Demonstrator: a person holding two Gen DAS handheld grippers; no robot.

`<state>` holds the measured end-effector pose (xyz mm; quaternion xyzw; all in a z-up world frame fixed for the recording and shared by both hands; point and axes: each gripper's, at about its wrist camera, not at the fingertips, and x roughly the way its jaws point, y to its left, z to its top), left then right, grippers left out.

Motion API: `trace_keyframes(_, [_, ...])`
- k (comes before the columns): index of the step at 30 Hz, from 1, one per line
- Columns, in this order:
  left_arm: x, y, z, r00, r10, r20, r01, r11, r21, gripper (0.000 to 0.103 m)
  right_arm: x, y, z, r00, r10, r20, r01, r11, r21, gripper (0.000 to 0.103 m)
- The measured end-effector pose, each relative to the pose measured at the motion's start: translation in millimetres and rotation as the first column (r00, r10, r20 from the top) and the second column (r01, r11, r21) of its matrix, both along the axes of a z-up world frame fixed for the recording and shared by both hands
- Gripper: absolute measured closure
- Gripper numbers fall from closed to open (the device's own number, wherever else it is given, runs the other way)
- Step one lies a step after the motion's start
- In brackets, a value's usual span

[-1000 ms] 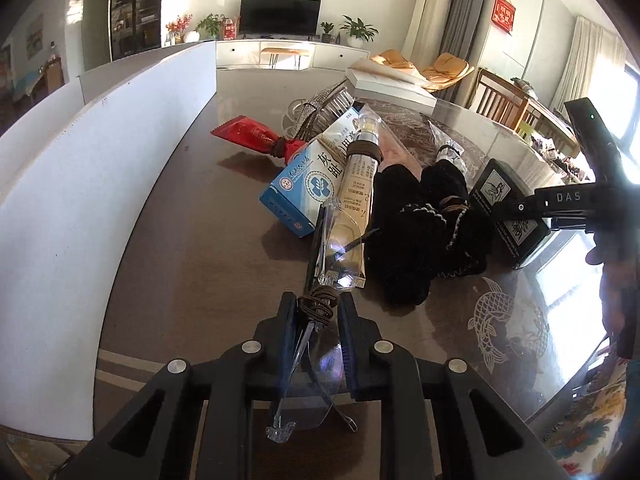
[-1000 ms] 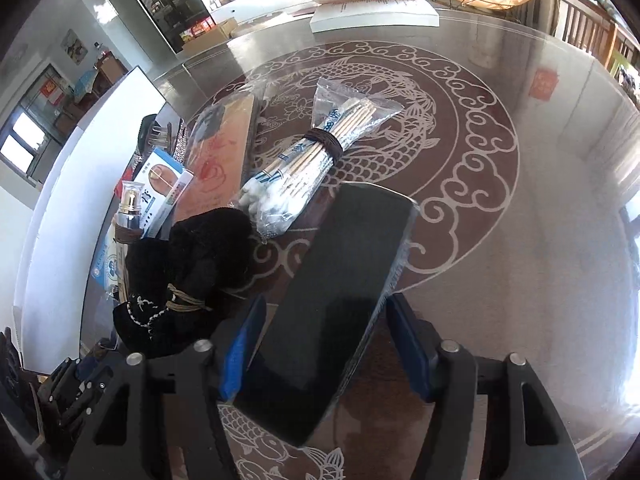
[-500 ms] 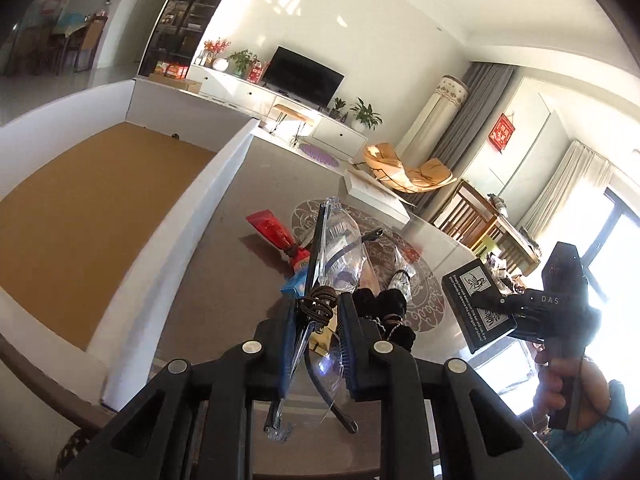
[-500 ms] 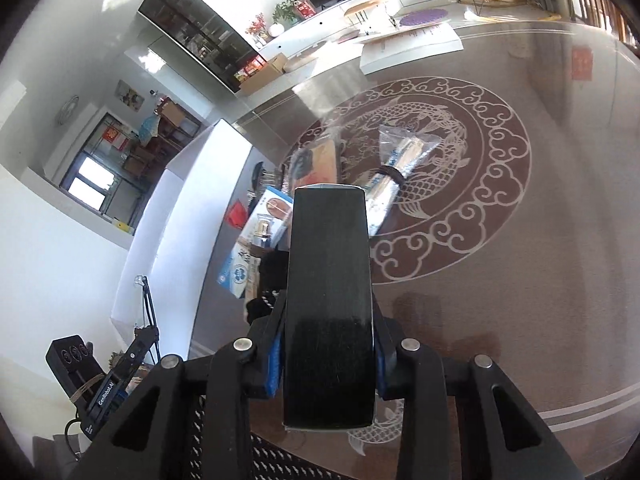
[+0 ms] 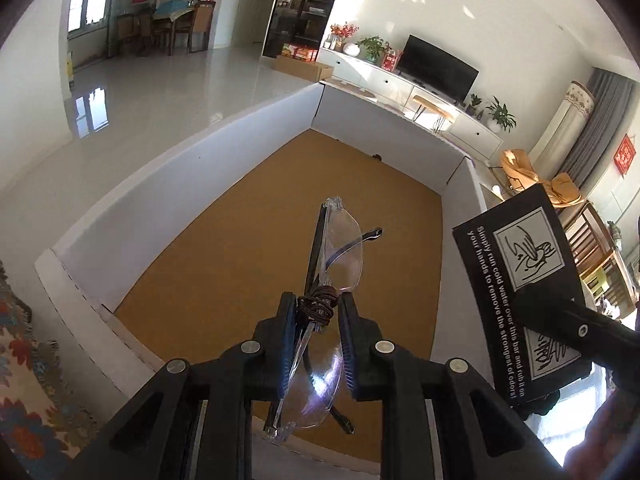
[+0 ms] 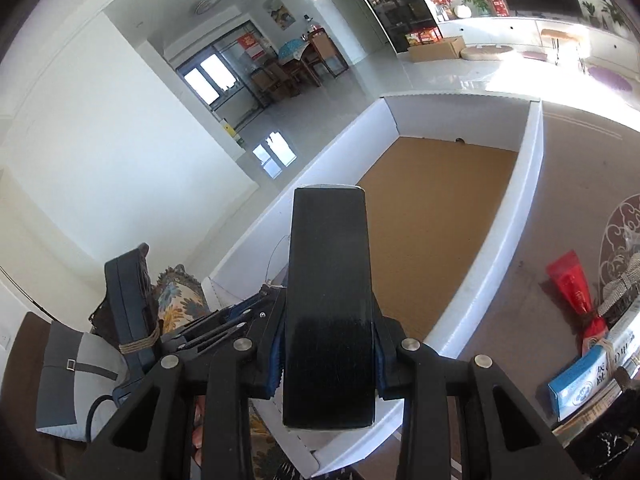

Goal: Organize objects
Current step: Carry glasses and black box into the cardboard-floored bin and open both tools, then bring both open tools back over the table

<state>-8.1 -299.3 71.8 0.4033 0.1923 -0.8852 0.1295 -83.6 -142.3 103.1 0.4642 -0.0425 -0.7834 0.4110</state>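
Observation:
My left gripper point(image 5: 318, 312) is shut on folded clear glasses point(image 5: 340, 248) tied with a brown cord, held above the brown floor of a large white-walled box point(image 5: 176, 176). My right gripper point(image 6: 328, 344) is shut on a black rectangular box point(image 6: 329, 300) and holds it over the near corner of the same white box point(image 6: 500, 240). The black box, with white printed text, also shows in the left wrist view point(image 5: 520, 276) at the right, beside the glasses.
On the brown table right of the white box lie a red tube point(image 6: 572, 284), a blue and white carton point(image 6: 592, 376) and a black cloth item point(image 6: 608, 440). A patterned rug point(image 5: 24, 392) lies below the box's left side.
Both grippers lifted their items off the table and swung left. They now hang over the white box instead of over the pile on the table.

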Motion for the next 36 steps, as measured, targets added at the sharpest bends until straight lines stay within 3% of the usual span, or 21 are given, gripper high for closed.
trace_keyframes(2, [-2.7,-2.6,-5.3,0.999,0.021,0.035,-0.02,0.999,-0.026,0.069,-1.1,-21.3,-20.5,1.0,0.015,0.0,-0.015,0.996,0.093,0.066])
trace_keyframes(3, [-1.4,-2.7,-5.9,0.999,0.032,0.037,-0.031,0.999,-0.041,0.05,0.1,-25.5,-25.1,1.0,0.013,-0.005,-0.012,0.993,0.121,0.062])
trace_keyframes(4, [1.8,-1.9,-4.7,0.999,0.048,0.025,-0.046,0.997,-0.059,0.031,1.7,-22.3,-26.8,1.0,0.005,-0.018,-0.003,0.992,0.125,0.052])
trace_keyframes(5, [7.3,0.7,-2.1,0.998,0.063,0.003,-0.062,0.995,-0.078,0.025,4.6,-16.0,-24.0,0.999,-0.005,-0.043,0.01,0.994,0.112,0.037])
trace_keyframes(6, [14.2,6.0,1.7,0.997,0.068,-0.024,-0.07,0.993,-0.092,0.021,8.4,-6.9,-19.1,0.996,-0.019,-0.081,0.027,0.995,0.1,0.029])
trace_keyframes(7, [17.1,9.7,5.3,0.997,0.062,-0.046,-0.066,0.993,-0.097,0.021,10.6,6.7,-13.5,0.991,-0.036,-0.127,0.048,0.994,0.095,0.017])
trace_keyframes(11, [33.1,48.0,23.2,0.99,-0.04,-0.135,0.033,0.998,-0.057,0.021,27.6,65.6,3.3,0.947,-0.112,-0.301,0.144,0.986,0.085,0.004])
trace_keyframes(14, [39.0,103.2,33.7,0.969,-0.161,-0.187,0.158,0.987,-0.028,0.016,41.0,126.1,-0.5,0.911,-0.19,-0.366,0.244,0.964,0.107,0.0])
trace_keyframes(17, [40.2,166.9,27.5,0.935,-0.288,-0.205,0.297,0.955,0.012,0.004,44.8,189.7,-22.7,0.881,-0.262,-0.395,0.352,0.919,0.177,0.0])
trace_keyframes(19, [36.1,206.2,9.2,0.92,-0.349,-0.177,0.36,0.932,0.032,0.002,48.9,234.7,-40.7,0.858,-0.303,-0.415,0.425,0.872,0.243,0.0])
trace_keyframes(22, [25.1,248.4,-29.7,0.919,-0.383,-0.096,0.386,0.922,0.014,0.002,55.0,295.2,-70.9,0.847,-0.357,-0.393,0.498,0.792,0.354,0.0])
trace_keyframes(25, [23.3,275.0,-60.3,0.911,-0.411,-0.017,0.411,0.911,-0.035,0.002,70.7,340.6,-95.4,0.837,-0.404,-0.369,0.534,0.748,0.393,0.0])
trace_keyframes(30, [16.9,284.3,-84.4,0.904,-0.423,0.067,0.428,0.894,-0.134,0.002,80.6,370.1,-116.2,0.839,-0.429,-0.334,0.541,0.725,0.426,0.0])
trace_keyframes(36, [10.2,280.1,-87.4,0.916,-0.396,0.068,0.402,0.902,-0.16,0.002,68.8,346.5,-114.6,0.876,-0.386,-0.291,0.479,0.769,0.422,0.0])
